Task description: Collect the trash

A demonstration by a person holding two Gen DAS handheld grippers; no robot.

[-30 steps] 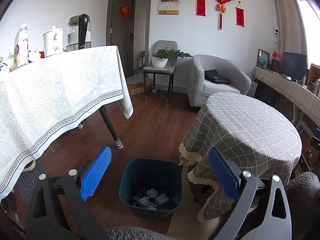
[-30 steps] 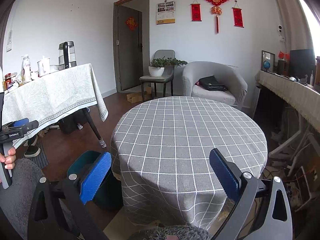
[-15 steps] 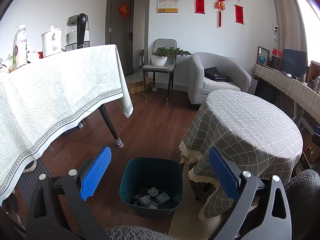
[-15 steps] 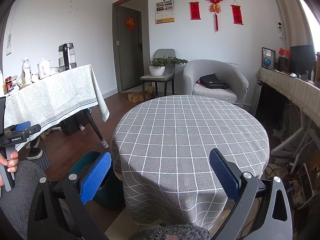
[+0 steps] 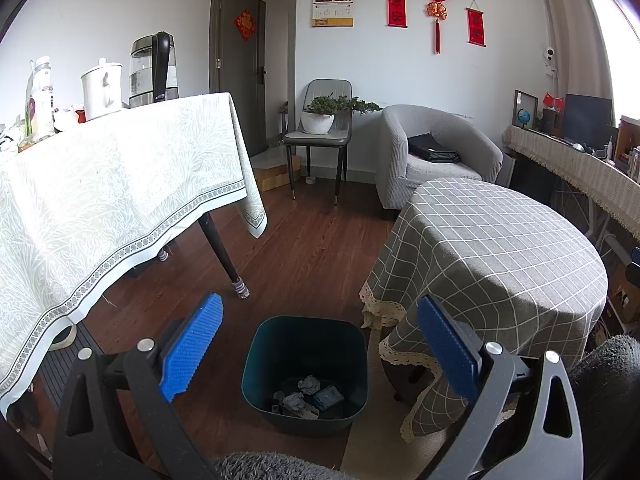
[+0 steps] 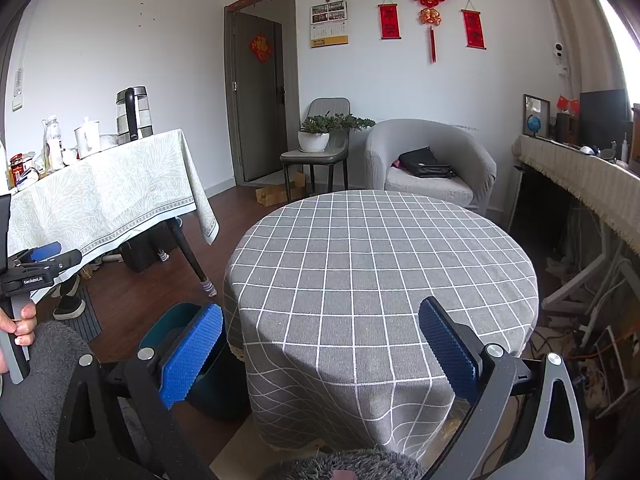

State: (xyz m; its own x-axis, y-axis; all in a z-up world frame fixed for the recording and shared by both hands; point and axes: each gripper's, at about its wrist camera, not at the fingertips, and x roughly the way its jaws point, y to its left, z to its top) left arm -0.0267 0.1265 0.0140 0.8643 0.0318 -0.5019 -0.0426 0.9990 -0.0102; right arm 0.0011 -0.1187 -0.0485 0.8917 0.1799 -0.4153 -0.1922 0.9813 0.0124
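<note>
My dark teal plastic bin (image 5: 304, 364) holds crumpled paper scraps (image 5: 308, 384). The grey checked round table (image 6: 380, 264) shows none. Both grippers (image 5: 318, 346) (image 6: 320, 346) gape empty.

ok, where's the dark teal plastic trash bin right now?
The dark teal plastic trash bin stands on the wood floor, low centre in the left wrist view, between the open left gripper's fingers, just left of the round grey checked table; crumpled trash lies inside.

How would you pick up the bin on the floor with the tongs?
Pinch the bin's thin top rim, coming straight down from above. It stands upright and open, and its body looks too wide to squeeze. I'd take the left rim; the table crowds the right side.
</note>
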